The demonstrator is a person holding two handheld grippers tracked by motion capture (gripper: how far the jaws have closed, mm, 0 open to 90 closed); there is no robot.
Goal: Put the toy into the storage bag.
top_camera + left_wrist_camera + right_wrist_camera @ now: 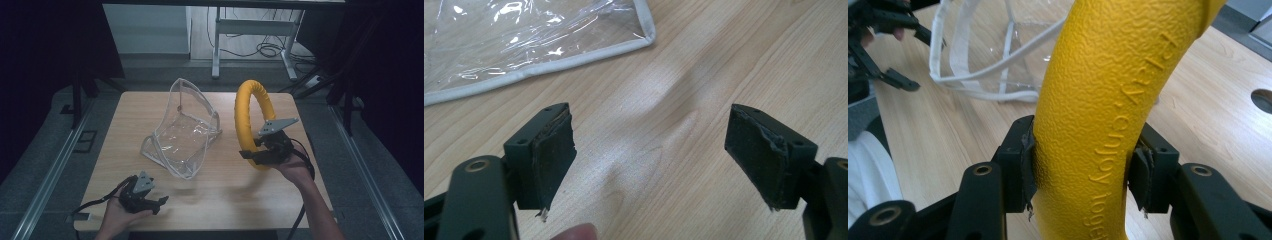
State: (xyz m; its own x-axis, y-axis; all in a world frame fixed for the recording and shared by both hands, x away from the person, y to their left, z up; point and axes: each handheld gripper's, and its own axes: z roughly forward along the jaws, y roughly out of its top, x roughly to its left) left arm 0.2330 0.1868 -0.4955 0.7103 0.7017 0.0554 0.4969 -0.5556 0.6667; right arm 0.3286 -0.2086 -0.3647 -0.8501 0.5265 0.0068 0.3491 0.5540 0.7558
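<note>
R tool [261,150] clamped on yellow ring [248,117], held upright; L tool [156,204] apart, idle. Next, prob.: ring into clear bag [182,131].

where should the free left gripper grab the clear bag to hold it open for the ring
Best guess: the white-trimmed rim of the clear bag nearest the left gripper, approached from the near side. The film is limp; the stiffer piping stands up there.
</note>
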